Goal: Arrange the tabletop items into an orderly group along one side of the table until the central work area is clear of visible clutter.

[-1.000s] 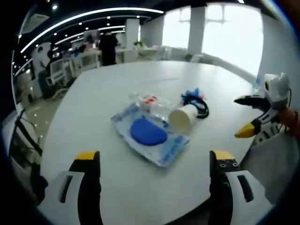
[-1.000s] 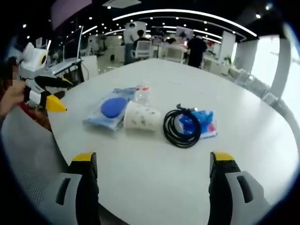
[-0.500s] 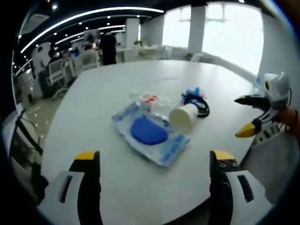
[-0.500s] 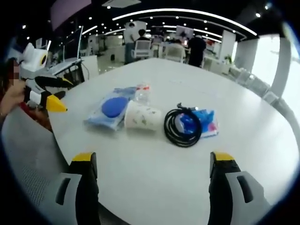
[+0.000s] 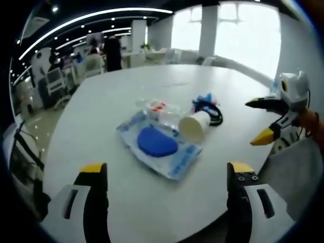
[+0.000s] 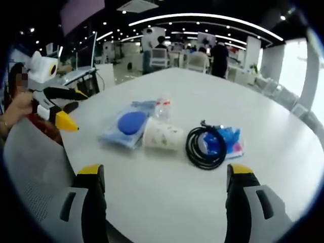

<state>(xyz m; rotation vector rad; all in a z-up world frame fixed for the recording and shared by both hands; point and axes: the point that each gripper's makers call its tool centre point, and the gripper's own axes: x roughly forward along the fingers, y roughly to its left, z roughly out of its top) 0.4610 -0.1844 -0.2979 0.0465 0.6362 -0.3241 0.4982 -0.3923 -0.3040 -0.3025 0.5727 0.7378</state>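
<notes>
A cluster lies mid-table: a clear packet holding a blue pad (image 5: 154, 143) (image 6: 130, 123), a paper cup on its side (image 5: 194, 125) (image 6: 163, 135), a small plastic bottle (image 5: 158, 109) (image 6: 162, 107), a coiled black cable (image 6: 203, 147) (image 5: 215, 115) and a blue packet (image 6: 226, 141). My left gripper (image 5: 167, 173) hovers open near the table's edge, short of the pad packet; it also appears at the left of the right gripper view (image 6: 68, 109). My right gripper (image 6: 164, 173) is open too, nothing between its jaws, and enters the left gripper view from the right (image 5: 260, 120).
The round white table (image 5: 111, 91) (image 6: 263, 116) has bare surface all around the cluster. A grey chair back (image 6: 30, 167) sits at the near edge. Desks, chairs and standing people (image 6: 217, 50) fill the office behind.
Both cameras shifted slightly, the right gripper view swinging so the cluster sits further right. The objects on the table have not moved and both grippers stay open.
</notes>
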